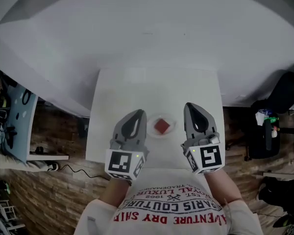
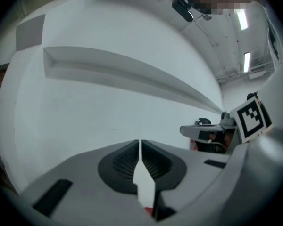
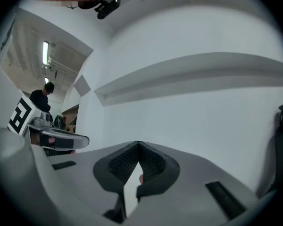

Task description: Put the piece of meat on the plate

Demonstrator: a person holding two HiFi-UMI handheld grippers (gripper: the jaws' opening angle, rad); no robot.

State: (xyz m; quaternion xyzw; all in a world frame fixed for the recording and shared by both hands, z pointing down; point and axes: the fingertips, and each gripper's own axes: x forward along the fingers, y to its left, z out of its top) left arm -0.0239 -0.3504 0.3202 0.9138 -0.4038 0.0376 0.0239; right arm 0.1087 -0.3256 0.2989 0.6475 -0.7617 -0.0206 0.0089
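Red meat piece (image 1: 161, 126) lay on small plate (image 1: 152, 131), near front of white counter (image 1: 122, 94). Above it, left gripper (image 1: 137, 113) and right gripper (image 1: 191, 106) flanked plate. Left fingers (image 2: 123, 163) closed together, nothing between. Right fingers (image 3: 153, 163) met tip to tip, empty.

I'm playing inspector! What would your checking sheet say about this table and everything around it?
Surface: white table, nothing on it but the plate.
Job's things: piece of meat lies on the plate, near the table's front edge.
Clutter: nothing seen on the table.
Grippers: left gripper and right gripper hang either side of the plate, fingers shut, nothing in them.
Cables: black cable on the floor, left of the table.
Surroundings: white wall behind, brick-pattern floor, blue board at the left, dark heap of things at the right.
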